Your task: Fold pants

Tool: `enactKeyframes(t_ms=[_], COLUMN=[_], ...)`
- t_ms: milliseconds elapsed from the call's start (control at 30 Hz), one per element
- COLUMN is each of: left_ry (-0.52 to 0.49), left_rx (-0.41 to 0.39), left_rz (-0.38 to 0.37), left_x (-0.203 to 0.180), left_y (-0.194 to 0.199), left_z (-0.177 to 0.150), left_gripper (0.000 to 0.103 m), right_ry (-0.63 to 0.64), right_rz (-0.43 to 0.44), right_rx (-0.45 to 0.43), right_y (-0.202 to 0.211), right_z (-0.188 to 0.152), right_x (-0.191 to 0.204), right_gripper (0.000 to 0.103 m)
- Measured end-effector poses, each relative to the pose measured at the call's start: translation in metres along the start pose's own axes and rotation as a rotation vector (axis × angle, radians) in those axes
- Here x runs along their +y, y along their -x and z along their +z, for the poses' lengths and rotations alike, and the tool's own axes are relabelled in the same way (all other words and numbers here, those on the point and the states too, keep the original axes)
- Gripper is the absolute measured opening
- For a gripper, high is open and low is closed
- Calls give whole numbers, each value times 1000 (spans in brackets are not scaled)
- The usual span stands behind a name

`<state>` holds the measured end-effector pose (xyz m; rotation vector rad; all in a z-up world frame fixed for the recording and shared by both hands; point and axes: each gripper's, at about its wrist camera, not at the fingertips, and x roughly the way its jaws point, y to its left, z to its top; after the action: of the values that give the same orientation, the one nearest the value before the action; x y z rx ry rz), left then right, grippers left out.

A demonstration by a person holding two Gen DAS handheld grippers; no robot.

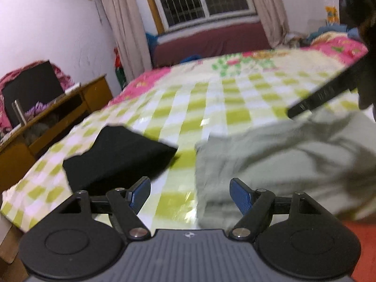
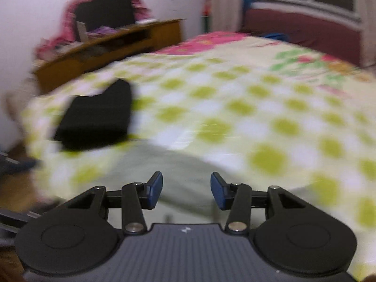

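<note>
Jaws parted, empty: left gripper (image 1: 190, 193) wide, right gripper (image 2: 186, 190) narrower, over grey pants (image 1: 282, 164).

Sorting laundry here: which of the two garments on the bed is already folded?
The black garment, a compact flat block near the bed's left edge. The pale grey-green pants beside it lie rumpled and creased, not folded.

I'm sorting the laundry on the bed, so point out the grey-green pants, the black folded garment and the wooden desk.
grey-green pants (image 1: 270, 164), left wrist view, middle of the rumpled cloth.
black folded garment (image 1: 117, 155), left wrist view, its flat top.
wooden desk (image 1: 70, 110), left wrist view, its front edge.
</note>
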<state>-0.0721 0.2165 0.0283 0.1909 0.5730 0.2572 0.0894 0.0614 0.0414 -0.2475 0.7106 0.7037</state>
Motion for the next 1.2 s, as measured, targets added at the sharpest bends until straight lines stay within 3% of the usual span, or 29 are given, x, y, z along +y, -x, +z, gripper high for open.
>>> enactKeyframes(t_ms=[167,233,300,367,433,533,633,700,767,833,1000,1100,1200], left_ry=[20,-5,-52,-44,-50,-61,-70,-62,-78,-139,-198,-213,-199], left_rx=[-24,58,165,171,193,188,136,106,108,186,210,198,147], left_rz=[-98,-107,-48,-48,-33,-2,14,0,-22,-29,5,20,7], left_x=[-27,-36,-43,-37,-32,-31,-38,-45,-57,-71,-75,-80,-91], left_y=[-31,-55,-75,-72,-66,-58,-53,-52,-55,-69,-61,-53,-45], left_z=[11,4,-10,-16,-17,-14,-3,5,11,7,2,4,12], left_gripper=[88,88,90,92,92,92,92,92,92,93,93,93,93], right_ry=[-25,-7,28,-19,-106,-100,-70,-71,-72,-114,-223,-362,-548], right_rz=[-135,-184,-270,-307,-278,-276,-143,-69,-90,-131,-148,-156,-94], right_rx=[51,97,154,193,172,80,10,38,102,155,59,65,90], right_y=[-3,-15,-33,-49,-44,-19,9,10,-5,-16,43,73,91], right_z=[-10,-19,-30,-38,-36,-30,-36,-46,-59,-69,-74,-96,-127], right_x=[-43,-56,-69,-91,-107,-102,-84,-77,-79,-88,-114,-143,-166], right_gripper=[46,46,45,45,46,46,46,46,46,43,46,46,48])
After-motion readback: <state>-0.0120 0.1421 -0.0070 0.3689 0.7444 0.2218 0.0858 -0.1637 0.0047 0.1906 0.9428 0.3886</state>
